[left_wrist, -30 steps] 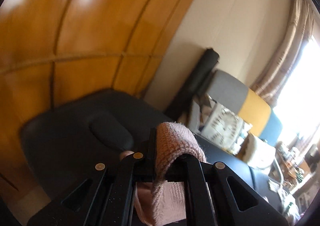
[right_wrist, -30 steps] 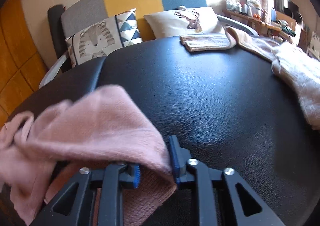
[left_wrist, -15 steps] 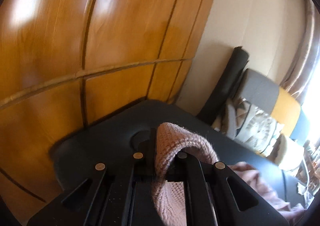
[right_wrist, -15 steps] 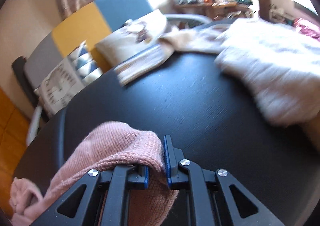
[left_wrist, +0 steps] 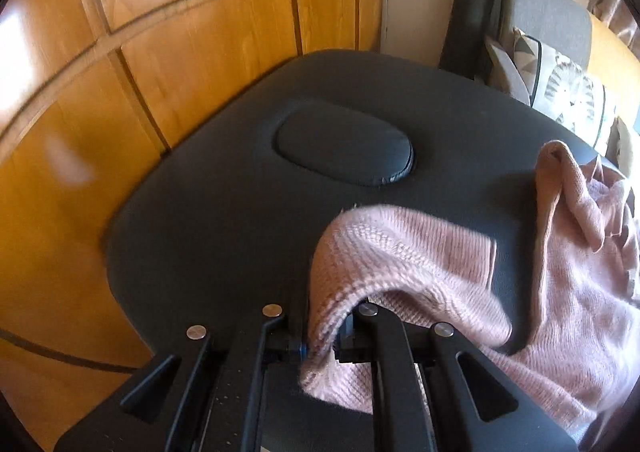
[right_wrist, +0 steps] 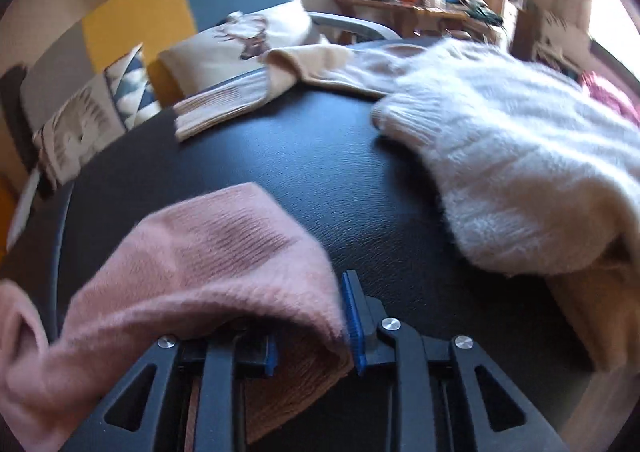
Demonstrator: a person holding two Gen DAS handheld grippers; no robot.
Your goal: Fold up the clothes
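Note:
A pink knitted sweater (left_wrist: 420, 252) lies crumpled on the black padded table (left_wrist: 240, 212). My left gripper (left_wrist: 324, 340) is shut on a fold of its edge, low over the table's near left part. In the right wrist view the same pink sweater (right_wrist: 208, 252) drapes over the left finger of my right gripper (right_wrist: 312, 340). That gripper's blue pads (right_wrist: 354, 324) stand apart, with a corner of the cloth lying loose in the gap. How the sweater lies beneath both grippers is hidden.
An oval cushion (left_wrist: 344, 148) is set into the table near the wooden panelled wall (left_wrist: 160, 52). A white fluffy sweater (right_wrist: 512, 156) and a beige garment (right_wrist: 248, 96) lie on the table's far side. Beyond are a sofa with pillows (right_wrist: 240, 44) and a cluttered side table (right_wrist: 420, 8).
The left gripper has tilted down towards the table, still holding the sweater. The right gripper's pads, pinched on the cloth half a second ago, have spread apart.

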